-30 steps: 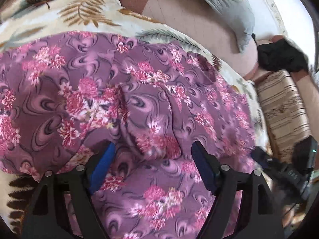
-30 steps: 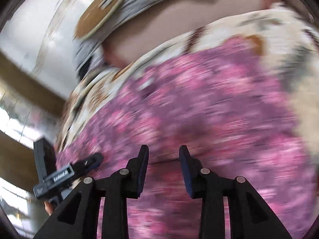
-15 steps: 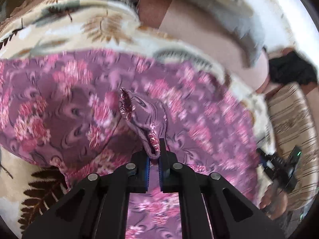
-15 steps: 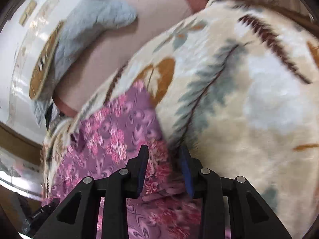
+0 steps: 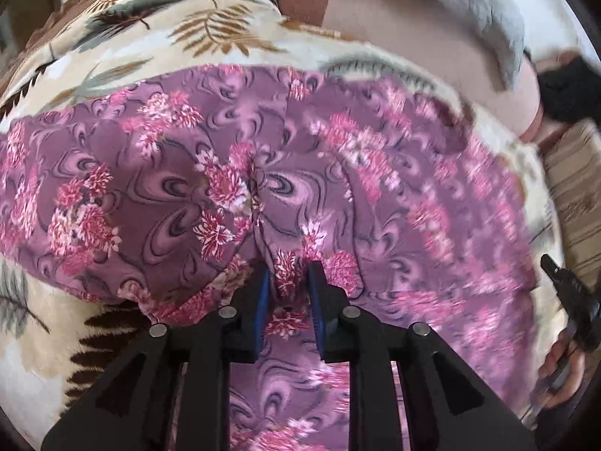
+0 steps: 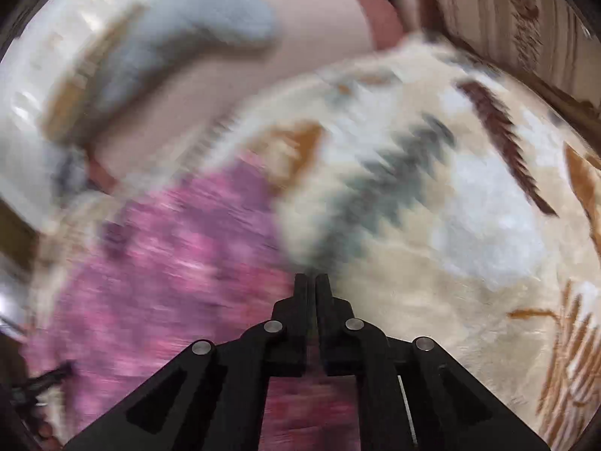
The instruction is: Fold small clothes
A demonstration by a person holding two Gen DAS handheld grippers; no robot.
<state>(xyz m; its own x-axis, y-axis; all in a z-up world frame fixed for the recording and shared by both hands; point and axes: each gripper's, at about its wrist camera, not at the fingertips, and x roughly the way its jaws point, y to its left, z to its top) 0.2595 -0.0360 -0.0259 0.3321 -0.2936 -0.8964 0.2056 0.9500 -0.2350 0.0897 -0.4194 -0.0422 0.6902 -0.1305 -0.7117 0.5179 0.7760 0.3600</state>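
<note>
Purple floral garment (image 5: 150, 195) sprawls on the leaf-print blanket (image 5: 112, 49), left tongs (image 5: 287, 293) easing apart around a bunched ridge, right tongs (image 6: 311, 282) pressed together at its 3 o'clock edge, so either pinch could slip.

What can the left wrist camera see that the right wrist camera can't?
Only the left wrist view shows the left gripper, its jaws opening with a raised fold of the purple flowered garment between the blue pads, plus a hand at the right edge holding a black tool.

Only the right wrist view shows the right gripper, jaws shut at the garment's edge; blur hides whether cloth is pinched.

Both show the garment, the leaf-print blanket under it and a grey pillow.
</note>
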